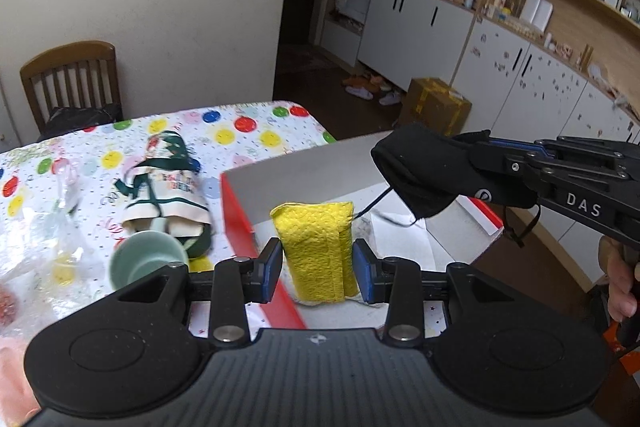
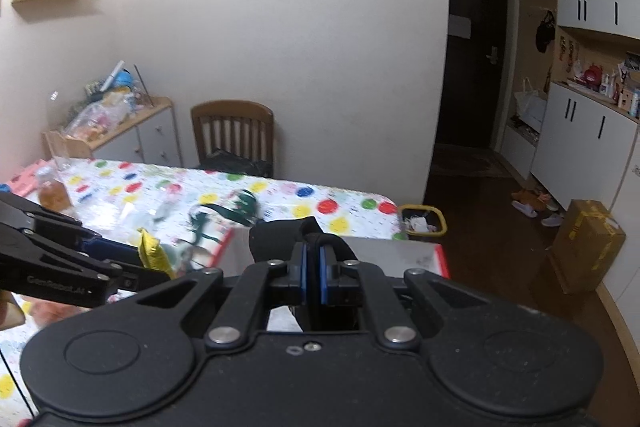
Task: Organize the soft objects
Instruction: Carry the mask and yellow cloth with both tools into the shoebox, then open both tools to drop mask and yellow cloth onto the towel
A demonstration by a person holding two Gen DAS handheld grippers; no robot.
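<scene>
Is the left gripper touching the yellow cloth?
Touching. The left wrist view shows the left gripper with both blue pads pressed against the sides of the folded yellow cloth, held above the box.

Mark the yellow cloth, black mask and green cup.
yellow cloth [image 1: 316, 251], left wrist view, middle of the folded face
black mask [image 1: 416, 163], left wrist view, middle of the fabric
green cup [image 1: 146, 261], left wrist view, inside of the mouth

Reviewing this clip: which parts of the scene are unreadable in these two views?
- Left wrist view: the floor of the red-edged white box is partly hidden by the folded yellow cloth and the black fabric mask.
- Left wrist view: the clear plastic bags on the table are blurred.
- Right wrist view: the black fabric mask is mostly hidden by the right gripper.
</scene>
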